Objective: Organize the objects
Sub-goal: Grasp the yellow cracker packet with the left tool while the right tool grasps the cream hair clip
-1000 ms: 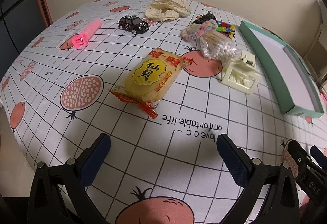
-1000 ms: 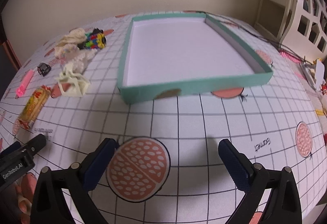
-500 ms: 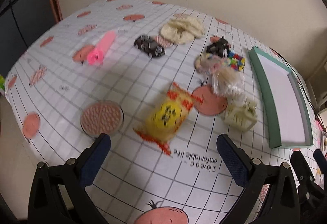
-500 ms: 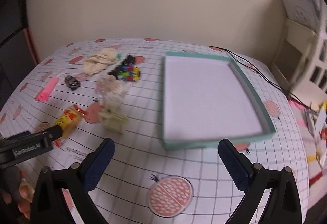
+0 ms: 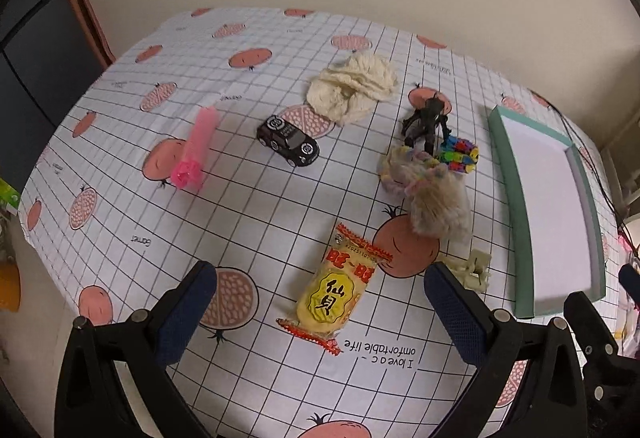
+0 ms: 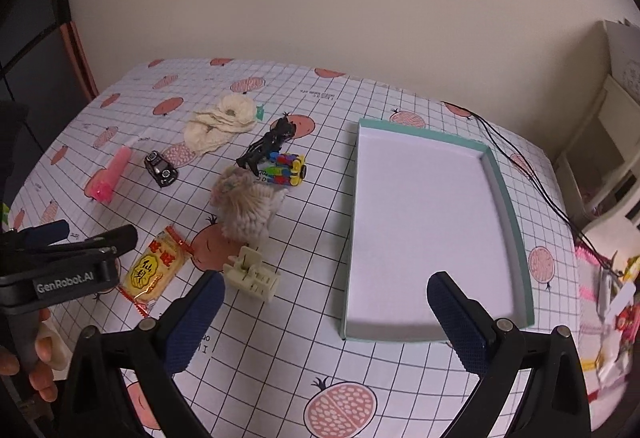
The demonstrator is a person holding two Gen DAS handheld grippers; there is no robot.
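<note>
The tray (image 6: 428,230) lies empty near the right edge of the tabletop (image 5: 248,222); it appears stiff and light, and is best left in place. The snack packet (image 5: 336,298) lies near the front edge, well apart from the tray; its film is likely slippery and its contents fragile, so grip lightly across the middle. The left gripper (image 5: 320,314) hovers above it, jaws wide apart and empty. The right gripper (image 6: 324,318) hovers off the tray's front left corner, likewise wide apart and empty.

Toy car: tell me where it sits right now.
In the left wrist view the toy car sits on the tablecloth, between the pink tube and the cream cloth.
</note>
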